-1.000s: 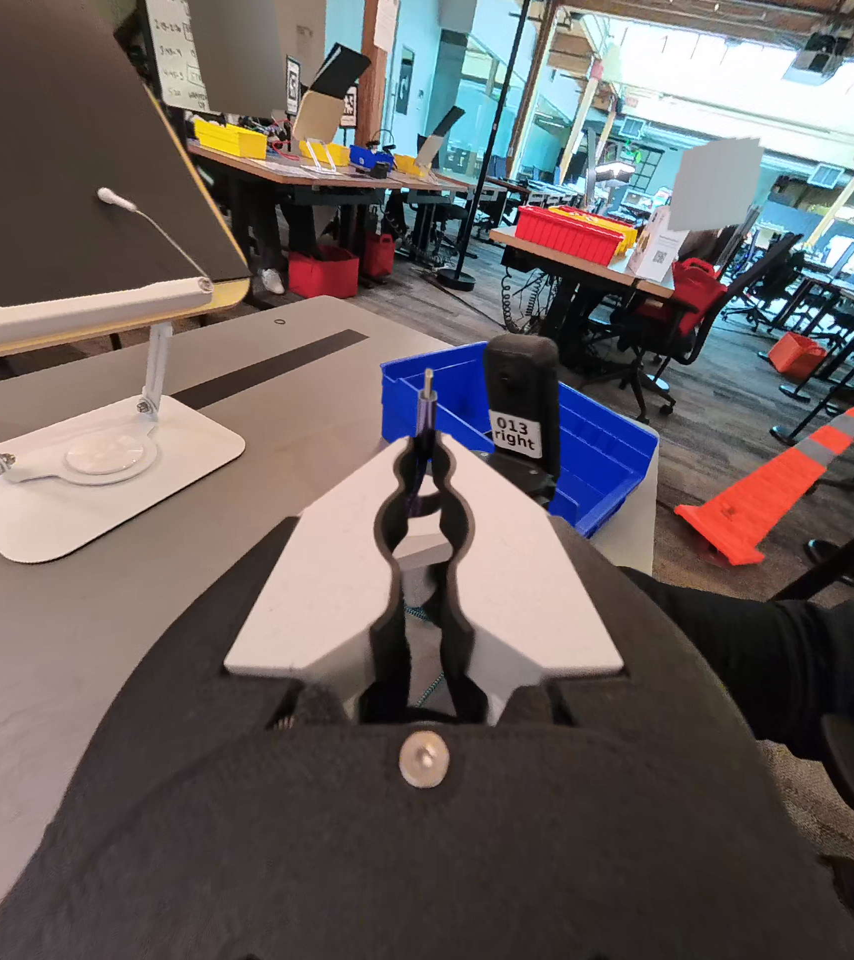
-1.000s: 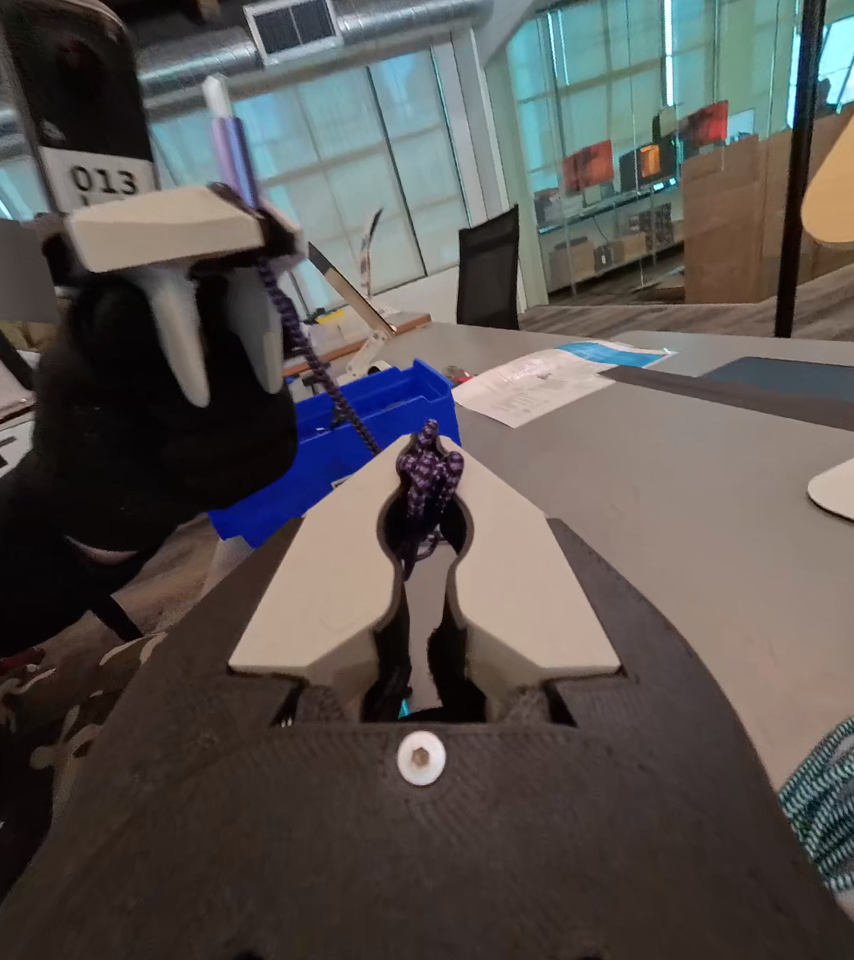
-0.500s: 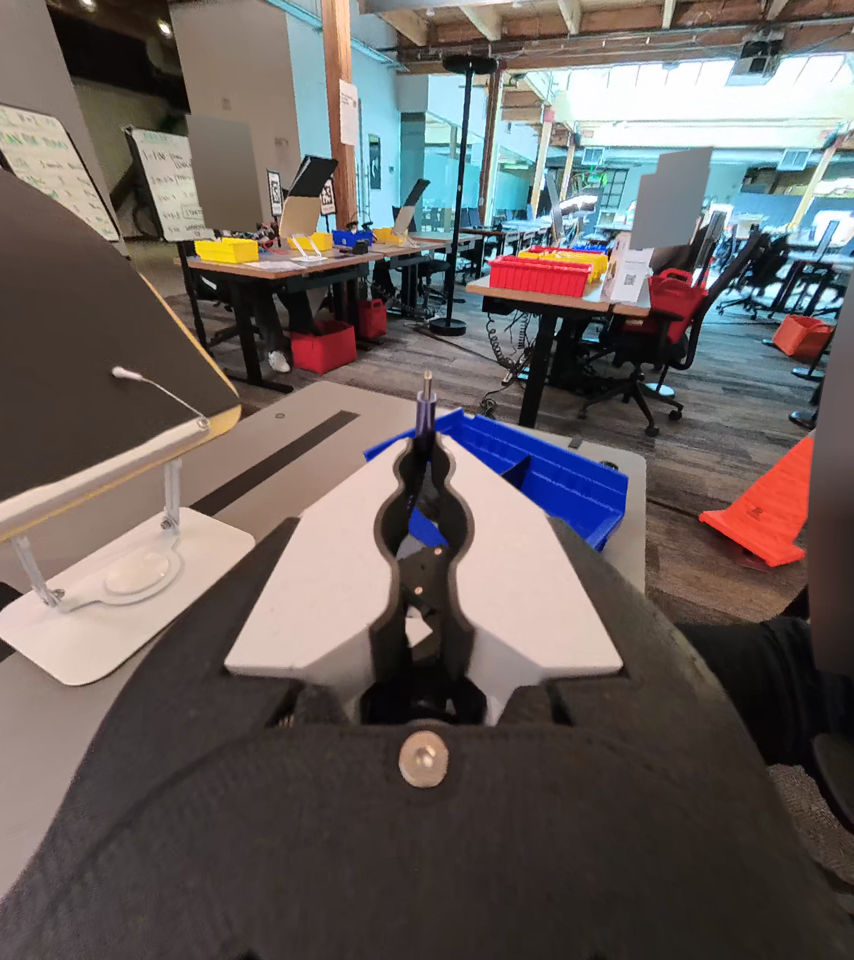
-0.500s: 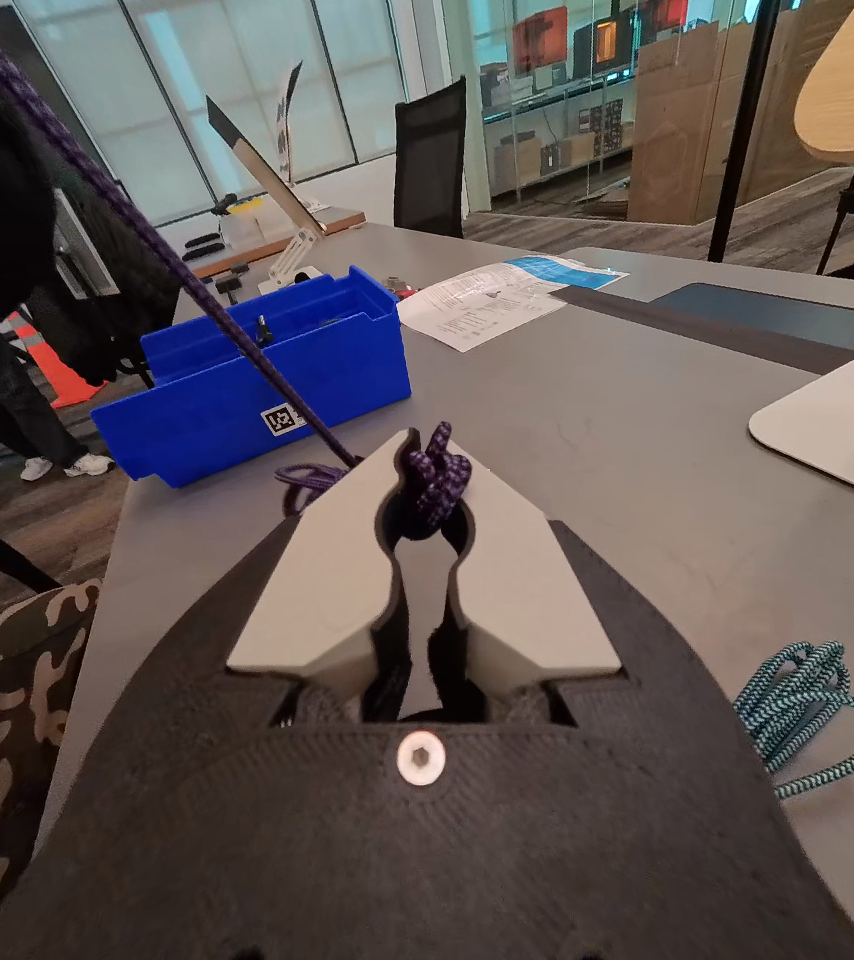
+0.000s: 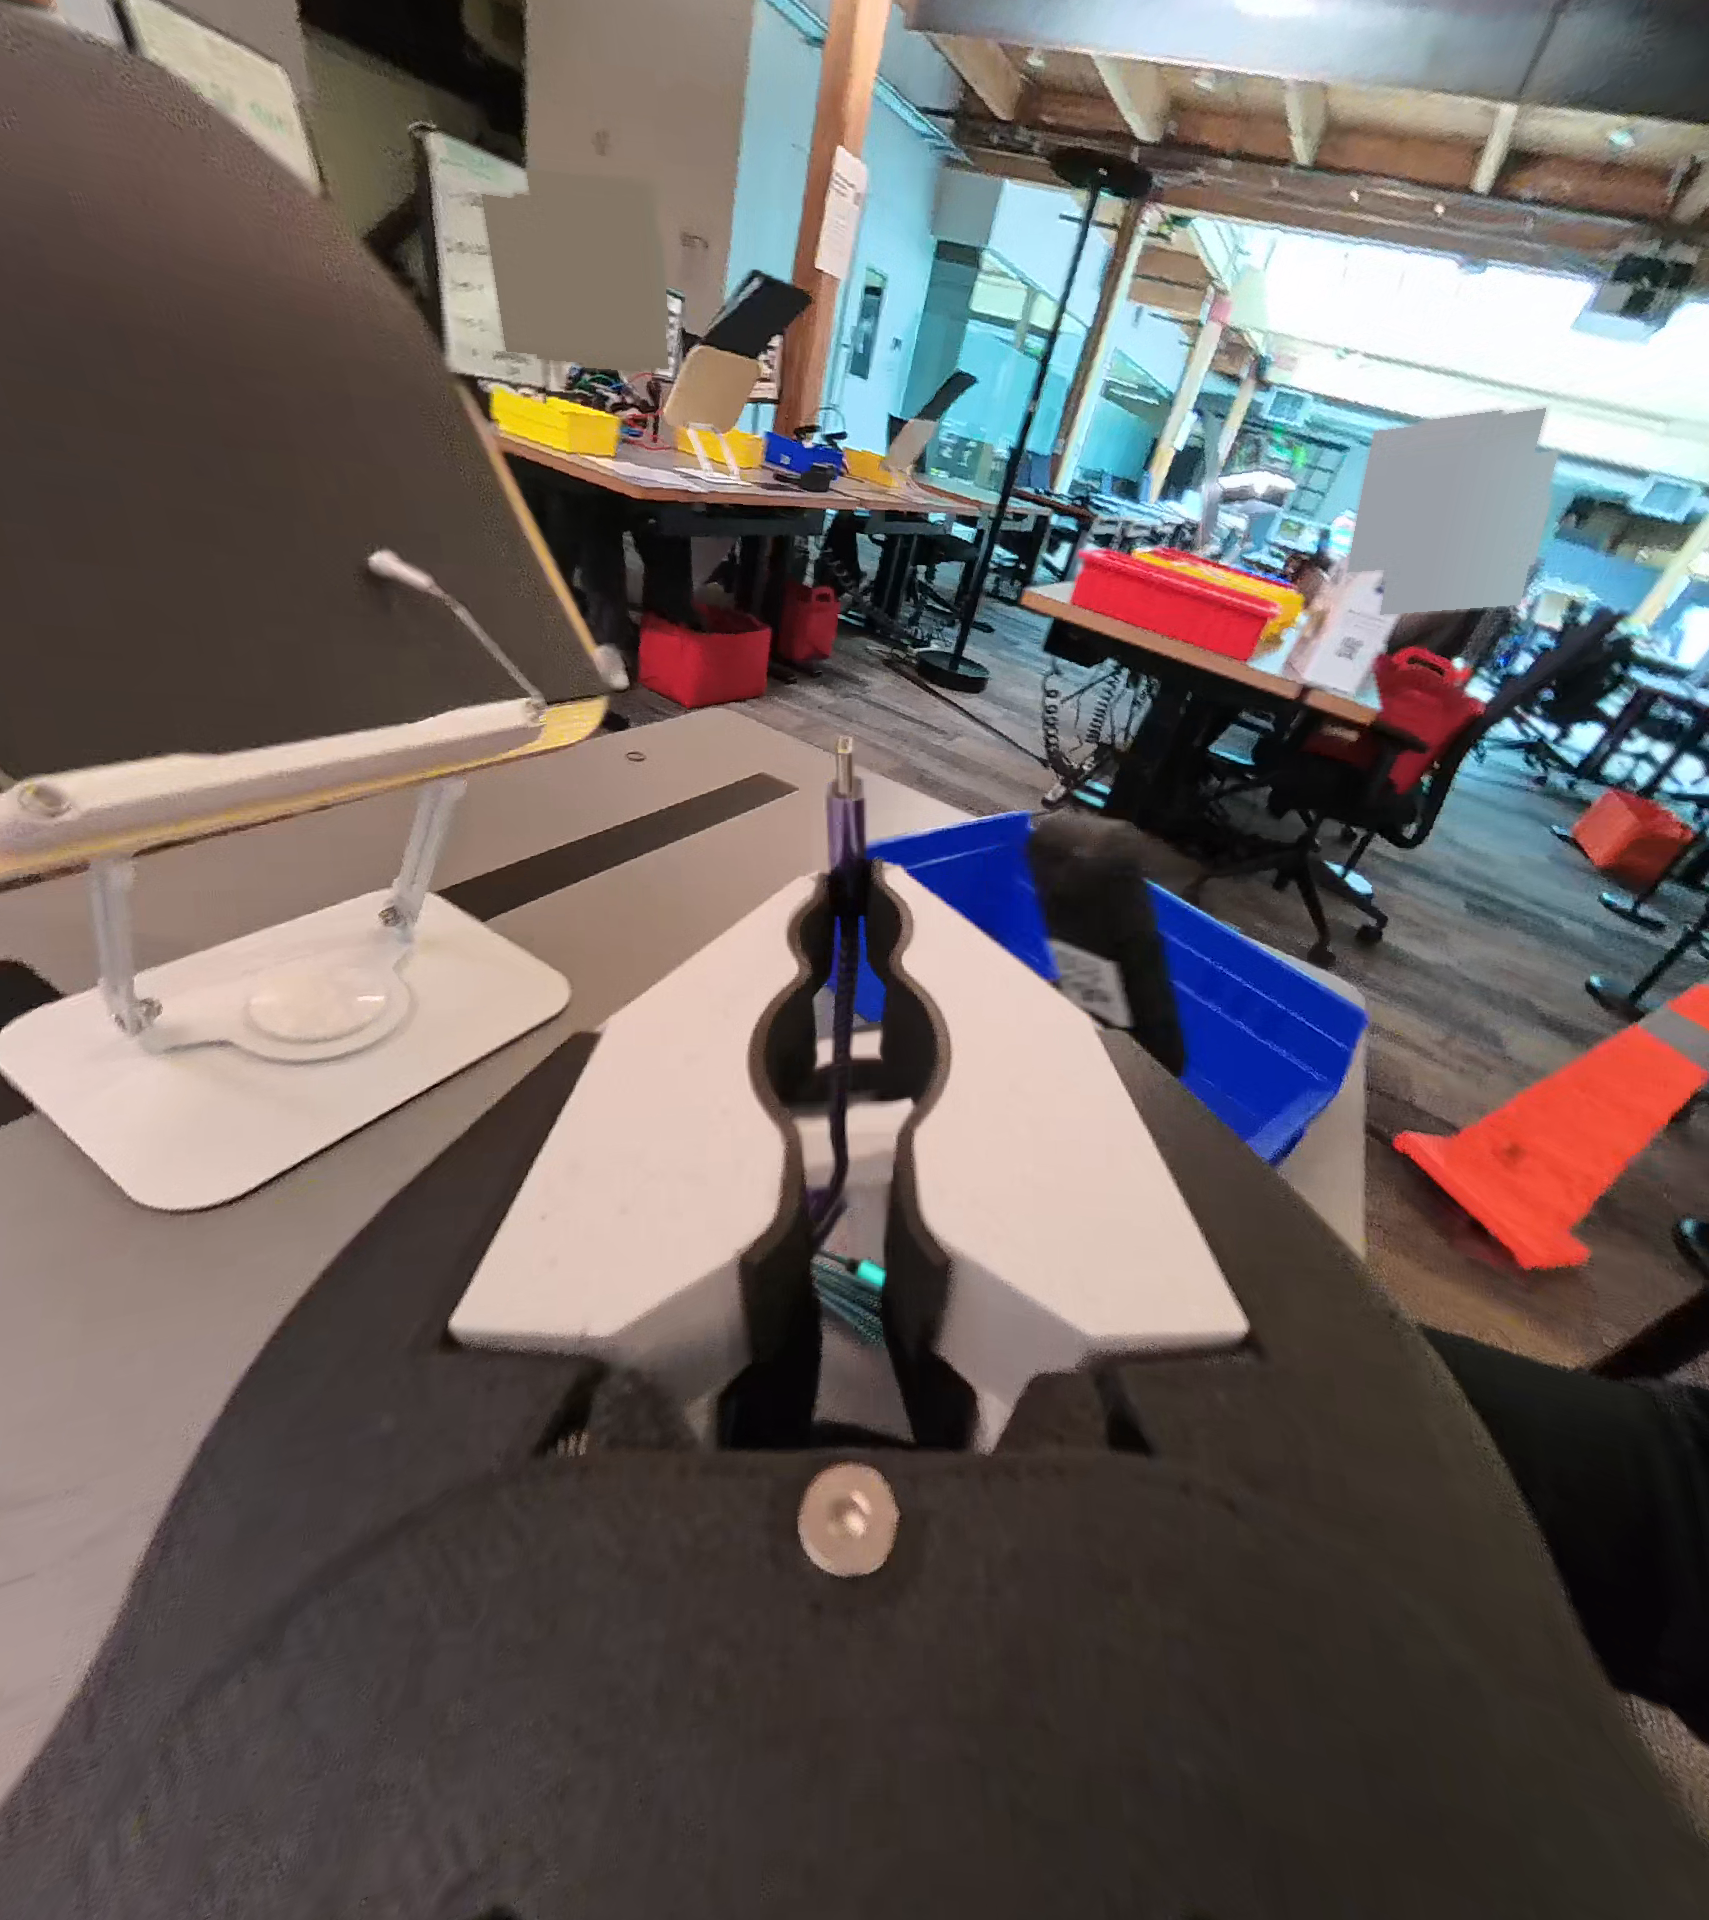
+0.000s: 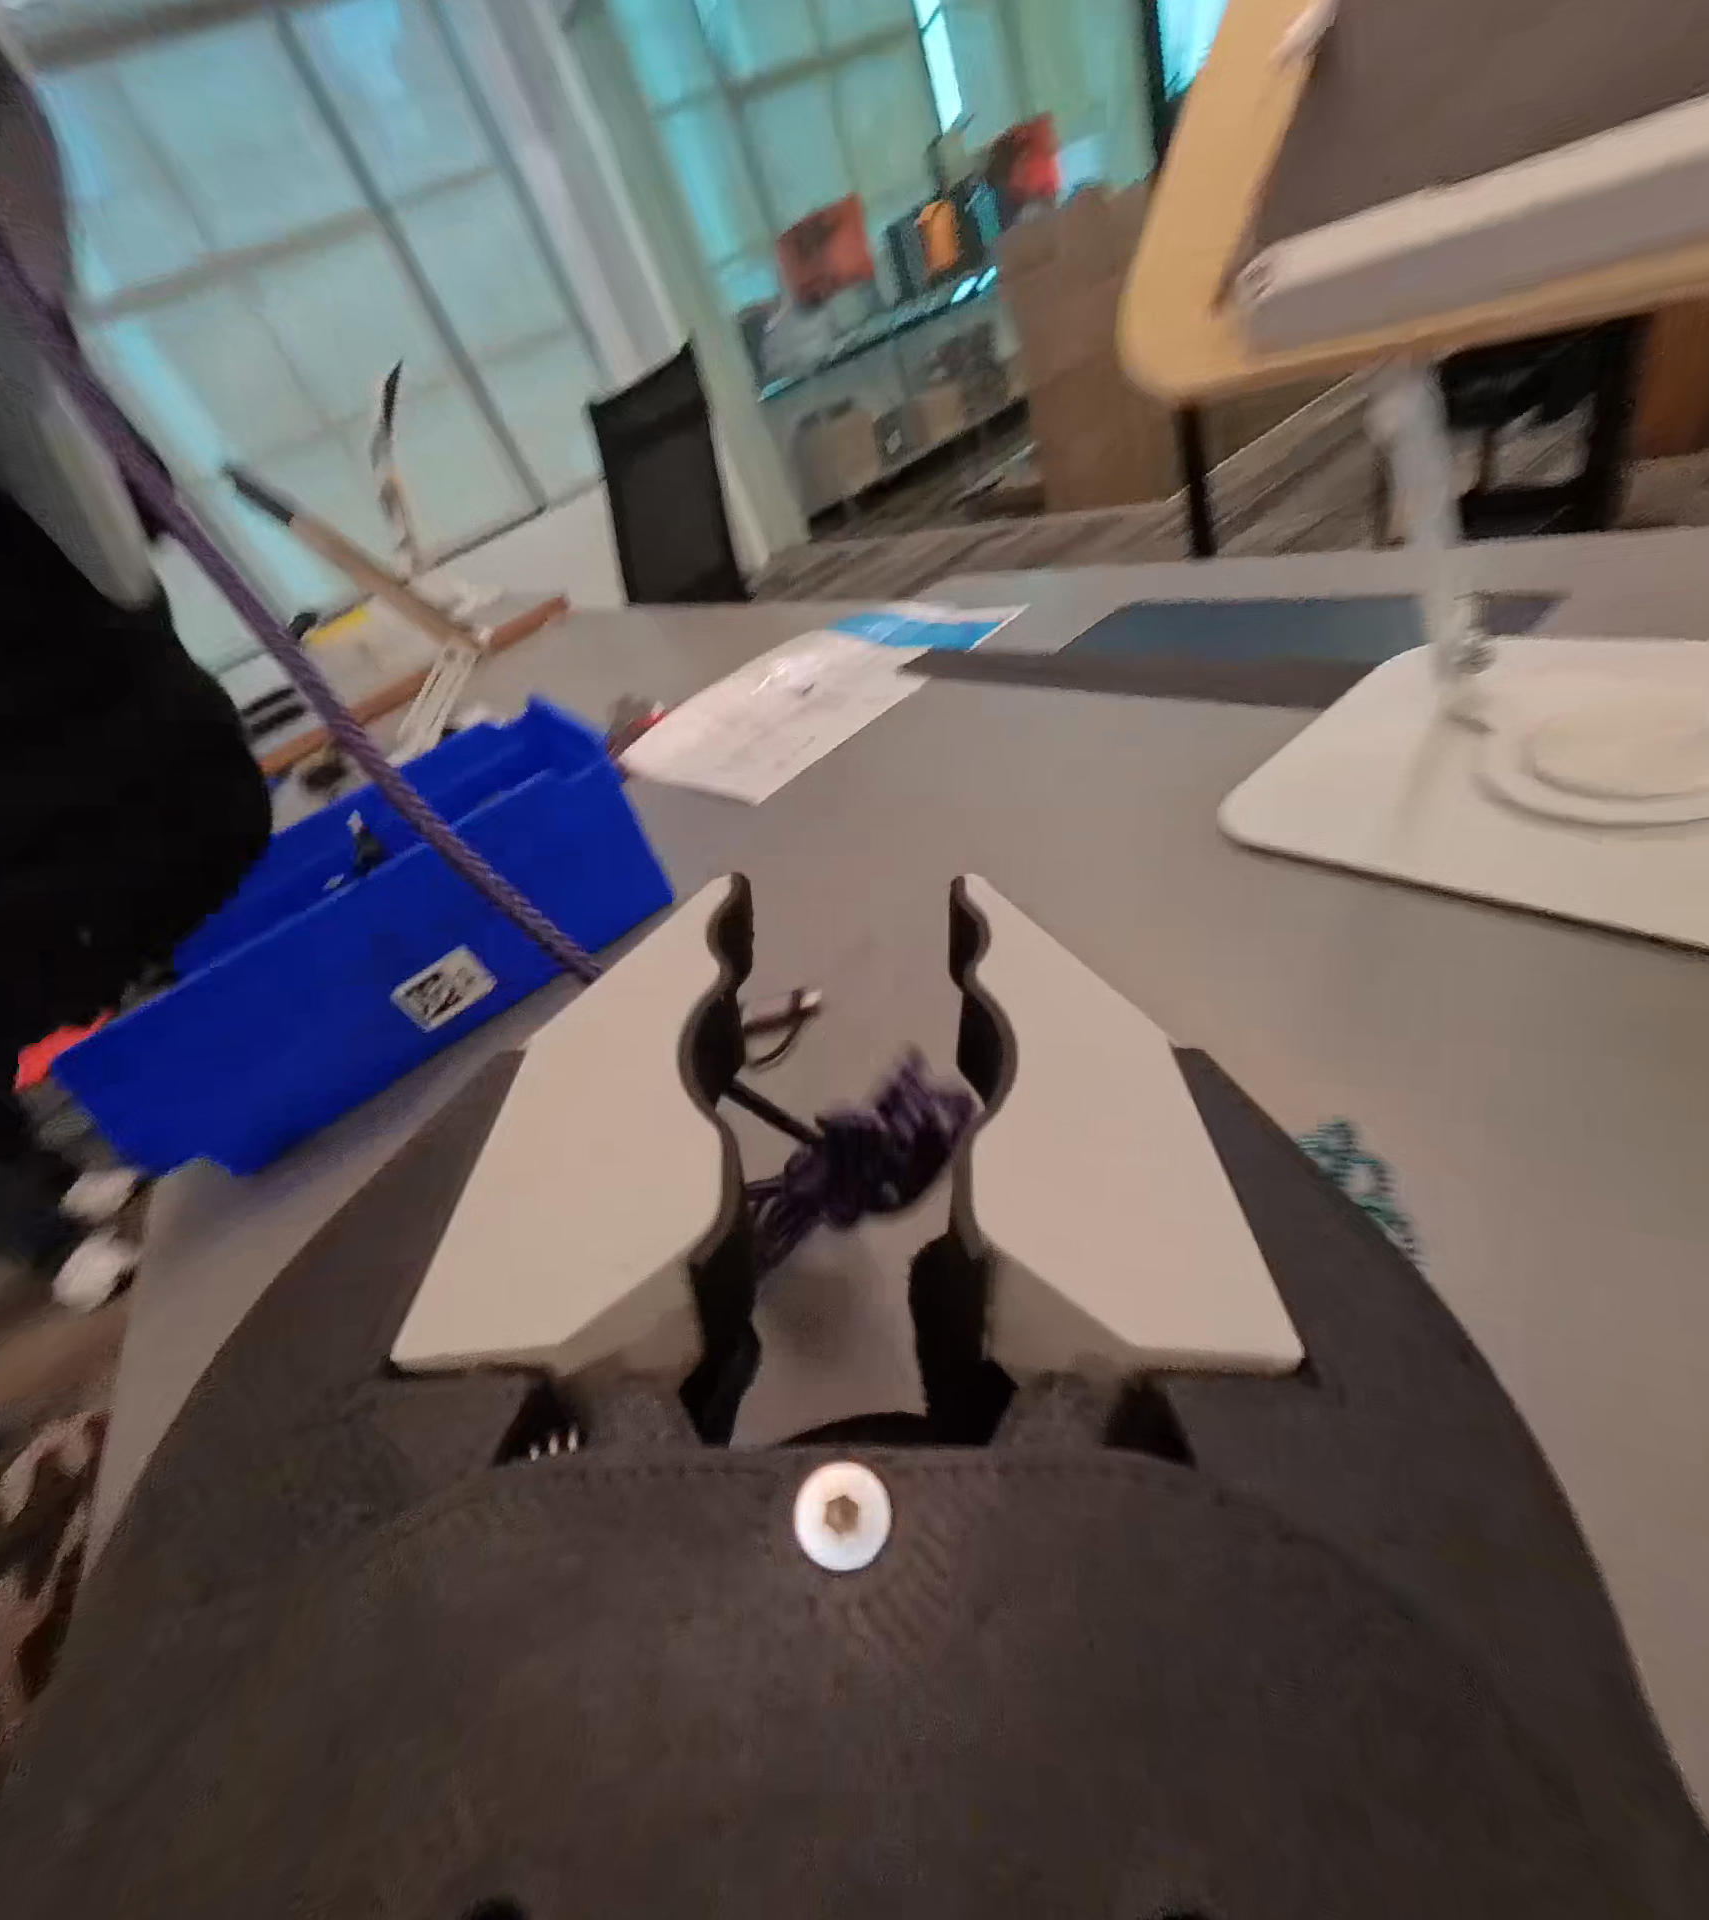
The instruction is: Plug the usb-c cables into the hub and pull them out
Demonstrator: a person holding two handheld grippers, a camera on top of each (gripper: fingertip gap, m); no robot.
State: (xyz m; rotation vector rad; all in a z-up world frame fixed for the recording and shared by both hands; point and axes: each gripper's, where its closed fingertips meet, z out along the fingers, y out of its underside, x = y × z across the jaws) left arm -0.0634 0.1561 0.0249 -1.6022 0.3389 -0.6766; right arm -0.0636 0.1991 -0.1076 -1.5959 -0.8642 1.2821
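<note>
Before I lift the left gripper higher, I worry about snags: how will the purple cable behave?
Probably floppy: the purple cable is braided, and its slack lies bunched between the open right gripper fingers. Likely light, so the bunch may drag. The left gripper pinches it near the plug, so that short end should stay straight.

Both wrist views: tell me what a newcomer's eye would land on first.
In the left wrist view, the left gripper is shut on the purple cable, whose metal plug sticks straight up past the tips. In the right wrist view, the right gripper stands open, with a bunched coil of the same cable between its fingers. A bright blue bin sits at the grey table's edge.
</note>
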